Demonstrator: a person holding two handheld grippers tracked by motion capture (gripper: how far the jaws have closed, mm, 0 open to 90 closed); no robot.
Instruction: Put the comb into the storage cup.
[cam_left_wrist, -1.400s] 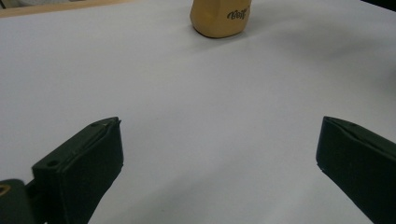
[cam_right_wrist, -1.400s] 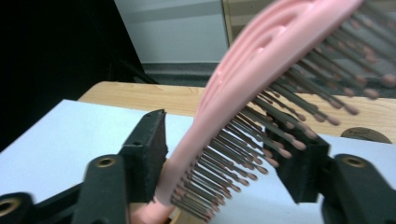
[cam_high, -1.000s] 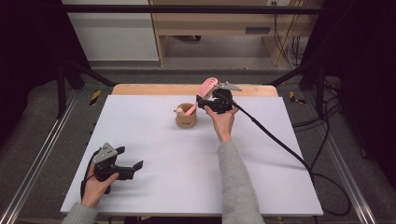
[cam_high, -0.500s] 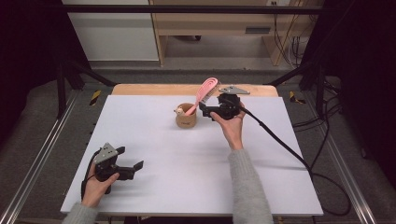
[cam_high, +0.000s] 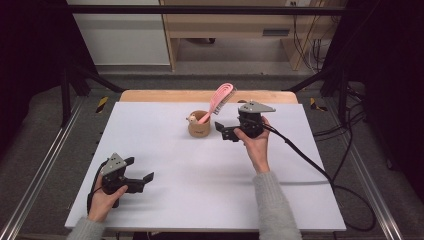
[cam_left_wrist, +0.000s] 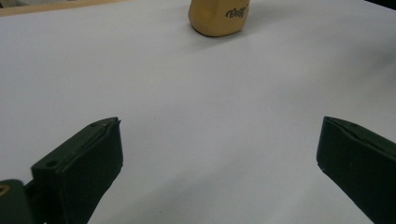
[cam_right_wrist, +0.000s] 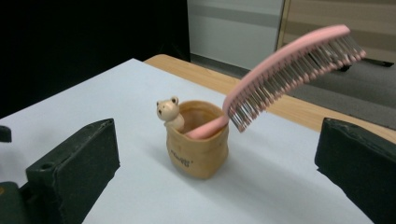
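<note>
A tan cup (cam_high: 200, 129) with a small bear figure (cam_right_wrist: 168, 112) on its rim stands at the back middle of the white table (cam_high: 200, 200). A pink hairbrush (cam_high: 222, 96) stands in it, handle down, head leaning up and to the right. My right gripper (cam_high: 223, 131) hovers just right of the cup, apart from it; its jaws have just been opening and stand open with nothing between them (cam_right_wrist: 217, 154). My left gripper (cam_high: 140, 169) rests open near the front left, jaws empty (cam_left_wrist: 217, 149), with the cup (cam_left_wrist: 218, 17) far ahead of it.
A black cable (cam_high: 310, 162) trails from the right gripper across the table's right side and off its edge. A wooden strip (cam_high: 165, 96) runs along the table's back edge. Metal rails (cam_high: 45, 165) flank both sides.
The right gripper let go of the brush and drew back to the right, away from the cup. The brush stays leaning in the cup. The left hand has not moved.
</note>
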